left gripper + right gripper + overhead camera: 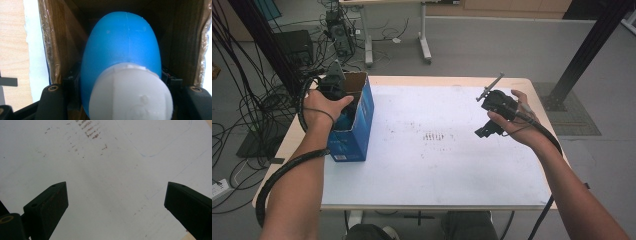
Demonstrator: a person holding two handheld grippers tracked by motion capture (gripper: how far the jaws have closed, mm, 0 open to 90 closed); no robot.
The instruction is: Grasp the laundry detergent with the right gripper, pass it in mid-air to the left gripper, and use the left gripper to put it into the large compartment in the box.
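The blue bottle (121,47) with a white cap (130,95) is sitting inside the open blue cardboard box (357,120), the left gripper (332,87) pinching it at its sides. Judged: either placement or removal is underway, release or lift outstanding. The right gripper (116,202) is hovering, jaws spread, over the white table (437,150).

The blue bottle (120,47) looks like smooth, matt plastic with a faint mould seam, its white cap (131,96) plastic too, slightly grainy. The box (357,127) is cardboard: printed blue outside, raw brown inside (edges lined with glossy, crinkled tape). The tabletop (452,165) is matt white, scuffed with dark marks, edged in pale wood. The right claw (116,202) is matt black plastic.
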